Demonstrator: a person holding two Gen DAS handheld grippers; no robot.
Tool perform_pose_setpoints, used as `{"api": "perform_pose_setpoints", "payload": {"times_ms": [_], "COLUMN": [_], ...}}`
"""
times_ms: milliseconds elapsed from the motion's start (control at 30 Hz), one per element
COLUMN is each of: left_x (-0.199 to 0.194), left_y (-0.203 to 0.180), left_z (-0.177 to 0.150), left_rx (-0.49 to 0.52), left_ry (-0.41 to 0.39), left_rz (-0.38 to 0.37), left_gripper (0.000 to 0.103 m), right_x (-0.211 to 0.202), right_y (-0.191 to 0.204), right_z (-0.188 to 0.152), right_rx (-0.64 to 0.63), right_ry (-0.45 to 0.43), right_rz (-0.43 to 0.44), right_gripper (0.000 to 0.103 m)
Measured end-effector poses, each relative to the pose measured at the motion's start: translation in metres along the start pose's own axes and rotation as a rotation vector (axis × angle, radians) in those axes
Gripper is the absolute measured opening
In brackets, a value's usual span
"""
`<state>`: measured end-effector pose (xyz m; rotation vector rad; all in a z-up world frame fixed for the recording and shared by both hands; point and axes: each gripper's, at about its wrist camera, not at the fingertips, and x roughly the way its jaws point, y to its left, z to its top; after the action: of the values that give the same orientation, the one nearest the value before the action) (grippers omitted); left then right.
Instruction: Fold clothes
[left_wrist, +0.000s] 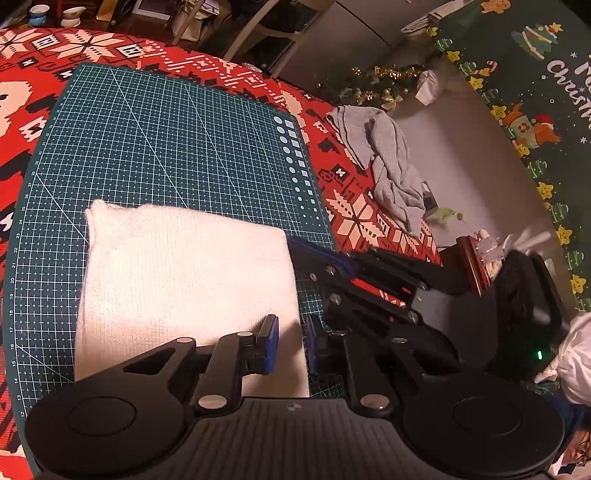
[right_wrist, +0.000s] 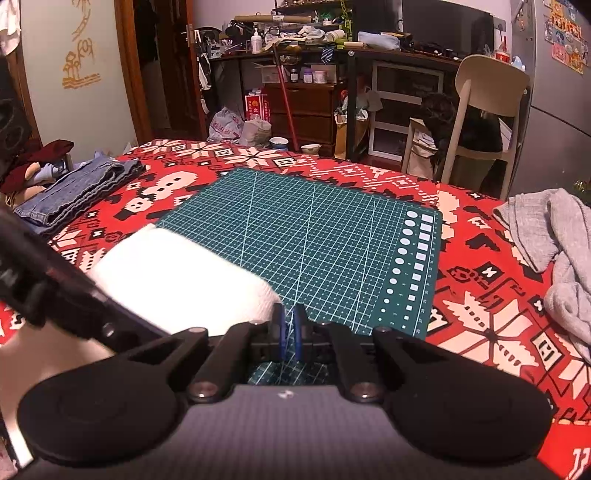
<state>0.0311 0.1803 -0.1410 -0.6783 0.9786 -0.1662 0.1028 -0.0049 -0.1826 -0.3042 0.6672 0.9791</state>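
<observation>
Where the left wrist camera looks down, a folded white knit garment lies flat on the near part of a green cutting mat, which sits on a red patterned cloth. The left gripper hovers at the garment's near right corner with its blue-padded fingers apart, one over the knit and one just off its edge, holding nothing. The right gripper reaches in from the right, its tips at the garment's right edge. A crumpled grey garment hangs over the cloth's far edge.

From the right wrist camera, the right gripper has its fingers nearly together with a thin gap, and nothing is visibly pinched. The white garment lies just left of it on the mat. Folded jeans rest far left, the grey garment at right
</observation>
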Motion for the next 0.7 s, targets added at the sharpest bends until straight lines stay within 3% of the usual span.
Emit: {"api": "perform_pose_setpoints", "payload": {"times_ms": [267,400,700], "left_x": [-0.001,0.0,0.012], "left_y": [0.001,0.0,-0.004], "left_z": [0.009,0.021,0.03], "left_rx": [-0.014,-0.016,0.008], "left_ry": [-0.036,-0.07,-0.065], "left_rz": [0.006,0.034,0.052], "left_gripper": [0.015,0.015,0.015], "right_x": [-0.021,-0.015,0.001], "right_y": [0.02,0.011,0.009], "right_z": [-0.015,-0.014,-0.01], "right_rx": [-0.04,0.007,0.037], "right_ry": [-0.01,-0.015,-0.024], "right_rz": [-0.001,-0.01,-0.031], "right_gripper": [0.006,0.007,0.007]}}
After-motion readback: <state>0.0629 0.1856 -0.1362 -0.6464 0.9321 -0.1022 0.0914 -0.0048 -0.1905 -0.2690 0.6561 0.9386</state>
